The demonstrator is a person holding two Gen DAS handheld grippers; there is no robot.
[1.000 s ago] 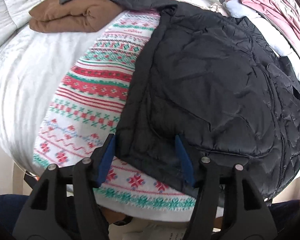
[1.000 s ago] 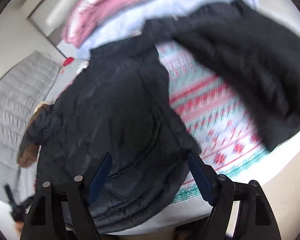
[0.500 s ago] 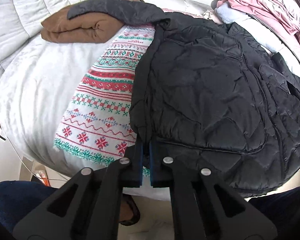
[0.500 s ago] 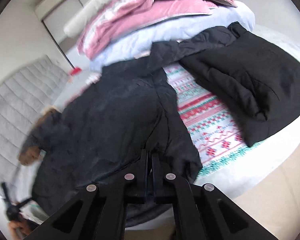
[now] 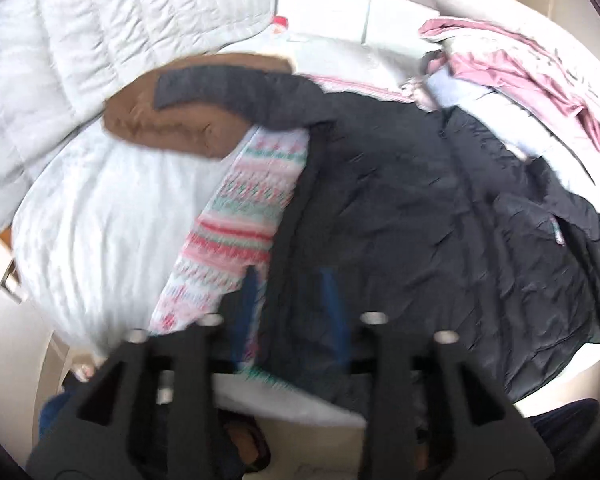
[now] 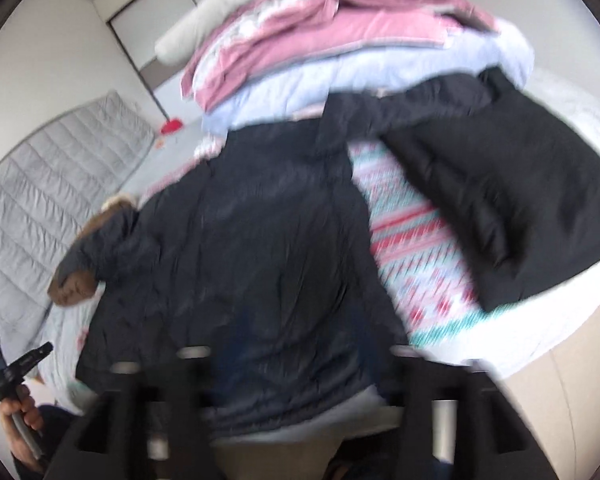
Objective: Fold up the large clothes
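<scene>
Two grippers are seen at the near edge of the bed, both blurred. The left gripper (image 5: 290, 292) is spread apart, its blue pads straddling the left hem of the black jacket (image 5: 420, 220) without closing on it. The right gripper (image 6: 296, 360) also appears spread, judging by its widely separated arms, but its tips are lost in blur against the dark fabric.

The jacket is laid open on a patterned blanket (image 5: 240, 216), with one sleeve (image 5: 236, 96) draped over a folded brown garment (image 5: 160, 124) at the far left, and the other sleeve (image 6: 500, 208) thrown out to the right across the blanket.

The blanket could be pinched together with the hem if the left pads are closed too low, and it would be dragged along with the fold. The slick quilted shell may slip from a shallow bite. The brown garment could be pulled askew when the sleeve on it is lifted.

Open bedding (image 5: 100, 208) is left beside the jacket's left hem; a pink pile (image 6: 320, 32) crowds the collar end, and the hem hangs at the mattress edge.
</scene>
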